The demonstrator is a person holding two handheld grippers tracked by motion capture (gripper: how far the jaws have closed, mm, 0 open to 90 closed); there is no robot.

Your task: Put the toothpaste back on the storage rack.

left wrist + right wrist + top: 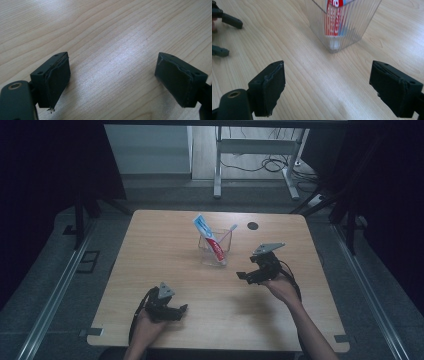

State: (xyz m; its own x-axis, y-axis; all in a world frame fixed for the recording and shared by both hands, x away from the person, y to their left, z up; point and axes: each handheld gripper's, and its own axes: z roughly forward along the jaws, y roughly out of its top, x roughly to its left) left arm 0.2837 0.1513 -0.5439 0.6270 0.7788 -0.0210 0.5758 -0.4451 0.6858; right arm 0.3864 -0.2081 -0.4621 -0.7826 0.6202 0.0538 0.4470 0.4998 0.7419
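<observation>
Here is the wooden table (165, 270), and a clear ribbed cup (215, 251) stands a little beyond its middle, toward the far edge. Inside the cup leans a red-and-white toothpaste tube (209, 238), its top tilted toward the far left corner, and beside it a toothbrush (227, 233) angles up to the right. A small dark round mark (253, 225) sits near the far edge, right of the cup.

The left gripper (179, 312) lies low near the near edge, left of centre, held in the person's left hand (146, 327). In the left gripper view its jaws stand wide apart over bare wood, nothing between them.

The right gripper (244, 277) hovers just right of the cup and nearer the person, gripped by the right hand (283, 287). In the right gripper view its jaws are spread wide too, released, with the cup (342, 23) ahead of them and clear of both pads.
</observation>
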